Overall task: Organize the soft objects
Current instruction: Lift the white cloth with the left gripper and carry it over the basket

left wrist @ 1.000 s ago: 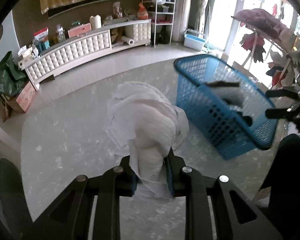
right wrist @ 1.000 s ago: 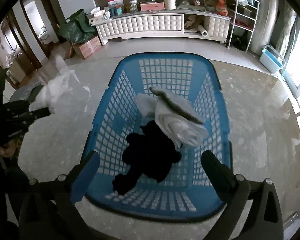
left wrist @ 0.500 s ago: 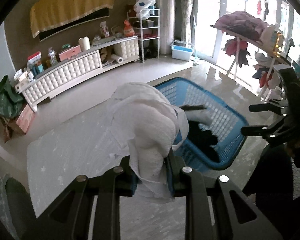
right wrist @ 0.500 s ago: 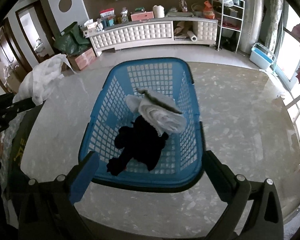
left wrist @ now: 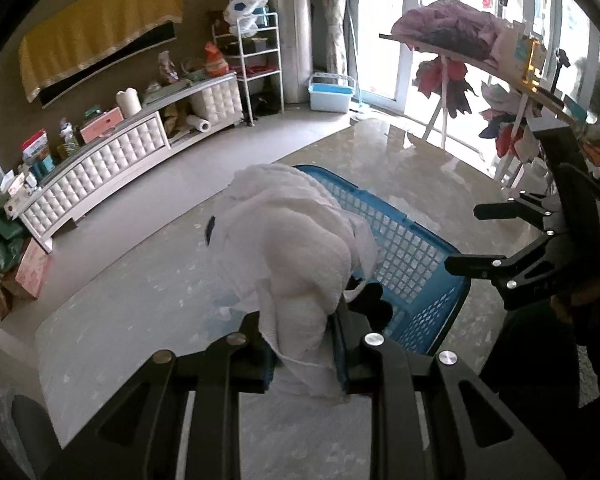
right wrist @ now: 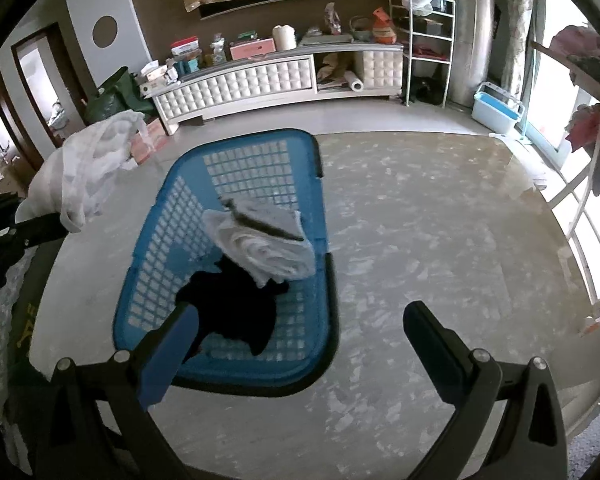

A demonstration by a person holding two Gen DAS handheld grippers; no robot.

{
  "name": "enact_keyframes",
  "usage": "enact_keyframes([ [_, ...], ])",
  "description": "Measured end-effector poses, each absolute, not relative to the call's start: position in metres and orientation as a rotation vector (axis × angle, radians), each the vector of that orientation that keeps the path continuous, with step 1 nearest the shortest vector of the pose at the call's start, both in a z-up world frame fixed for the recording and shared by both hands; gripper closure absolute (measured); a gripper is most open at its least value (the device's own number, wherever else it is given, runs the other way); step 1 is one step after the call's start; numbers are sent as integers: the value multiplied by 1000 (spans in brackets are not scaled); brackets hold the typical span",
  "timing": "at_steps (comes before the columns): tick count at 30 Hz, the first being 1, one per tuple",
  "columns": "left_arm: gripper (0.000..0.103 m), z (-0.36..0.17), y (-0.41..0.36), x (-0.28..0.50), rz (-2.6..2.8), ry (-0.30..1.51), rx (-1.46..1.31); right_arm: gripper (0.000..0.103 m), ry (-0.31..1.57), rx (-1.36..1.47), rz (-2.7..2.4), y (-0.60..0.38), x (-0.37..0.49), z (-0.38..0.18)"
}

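Note:
My left gripper [left wrist: 302,344] is shut on a bunched white cloth [left wrist: 296,248] and holds it up over the near end of the blue laundry basket [left wrist: 420,256]. The cloth hides much of the basket in the left wrist view. In the right wrist view the basket [right wrist: 180,216] stands on the floor and holds a grey-white folded cloth [right wrist: 268,244] and a black garment [right wrist: 232,312]. My right gripper [right wrist: 300,332] is open and empty, above the basket's near right corner. It shows in the left wrist view [left wrist: 468,240] at the right; the white cloth [right wrist: 84,168] shows at left.
A long white tufted cabinet [right wrist: 260,80] with clutter lines the far wall. A wire shelf [right wrist: 428,40] and a small blue-white bin [right wrist: 496,106] stand near the window. A drying rack [left wrist: 460,52] with clothes stands at the right. A green bag [right wrist: 116,96] and box sit at left.
My left gripper has carried the white cloth to the right, toward and over the basket. My right gripper has risen and pulled back to the right, so the basket looks smaller and further left.

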State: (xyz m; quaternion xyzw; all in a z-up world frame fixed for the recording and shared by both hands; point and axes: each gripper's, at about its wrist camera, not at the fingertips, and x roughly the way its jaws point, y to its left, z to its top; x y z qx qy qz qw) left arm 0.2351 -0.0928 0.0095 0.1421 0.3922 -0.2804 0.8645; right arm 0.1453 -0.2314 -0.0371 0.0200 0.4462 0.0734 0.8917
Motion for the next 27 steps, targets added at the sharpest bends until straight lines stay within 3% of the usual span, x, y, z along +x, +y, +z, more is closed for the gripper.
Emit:
enact_keyframes([
  [27,82,-63,-170,291,-658,965,393,0,936,52,106,-244,160,-62],
])
